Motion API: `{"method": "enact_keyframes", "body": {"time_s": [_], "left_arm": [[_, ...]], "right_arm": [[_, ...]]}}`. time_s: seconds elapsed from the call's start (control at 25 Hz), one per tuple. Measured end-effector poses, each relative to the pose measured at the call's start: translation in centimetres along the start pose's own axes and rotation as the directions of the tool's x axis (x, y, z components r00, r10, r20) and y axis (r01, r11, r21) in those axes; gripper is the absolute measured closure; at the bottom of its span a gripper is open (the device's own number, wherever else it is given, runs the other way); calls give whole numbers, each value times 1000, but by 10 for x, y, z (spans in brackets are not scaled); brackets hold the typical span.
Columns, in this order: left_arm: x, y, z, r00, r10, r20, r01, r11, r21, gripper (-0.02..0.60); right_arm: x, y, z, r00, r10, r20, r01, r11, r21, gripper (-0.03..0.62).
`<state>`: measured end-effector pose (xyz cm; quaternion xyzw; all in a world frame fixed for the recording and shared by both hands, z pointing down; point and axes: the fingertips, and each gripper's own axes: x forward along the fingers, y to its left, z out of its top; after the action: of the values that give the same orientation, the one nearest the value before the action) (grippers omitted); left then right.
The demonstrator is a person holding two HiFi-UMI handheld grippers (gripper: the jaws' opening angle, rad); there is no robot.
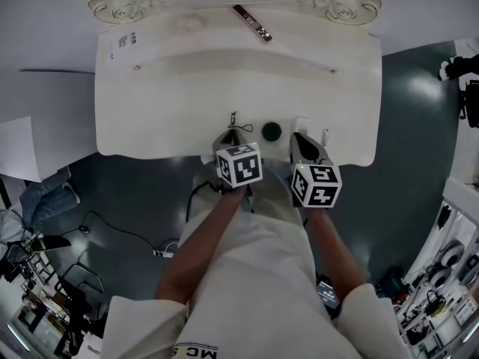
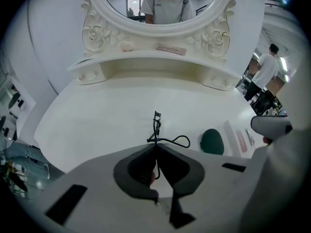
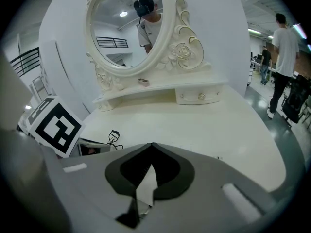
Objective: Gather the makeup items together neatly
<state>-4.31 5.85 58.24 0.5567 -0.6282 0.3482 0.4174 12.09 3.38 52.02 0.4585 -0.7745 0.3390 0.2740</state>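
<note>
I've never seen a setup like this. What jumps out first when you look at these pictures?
First, the white vanity table with its ornate carved oval mirror at the back. Next, the left gripper, shut on a black eyelash curler near the table's front edge, with a dark green round item just right of it. The right gripper is shut and empty beside them.

Bright, even overhead light floods the white vanity top (image 1: 224, 88), nearly washing it out; a glare patch gleams on the dark floor (image 1: 420, 88). Fisheye bending curves every edge (black corners ring both gripper views), and the closest grey foreground is soft.
</note>
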Motion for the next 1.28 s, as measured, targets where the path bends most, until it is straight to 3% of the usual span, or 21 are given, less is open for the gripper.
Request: {"method": "enact_keyframes", "body": {"time_s": [1.28], "left_arm": [[-1, -2, -8, 1000, -16, -9, 16, 1000, 2, 561]], "right_arm": [[4, 7, 6, 1000, 9, 6, -9, 1000, -11, 592]]}}
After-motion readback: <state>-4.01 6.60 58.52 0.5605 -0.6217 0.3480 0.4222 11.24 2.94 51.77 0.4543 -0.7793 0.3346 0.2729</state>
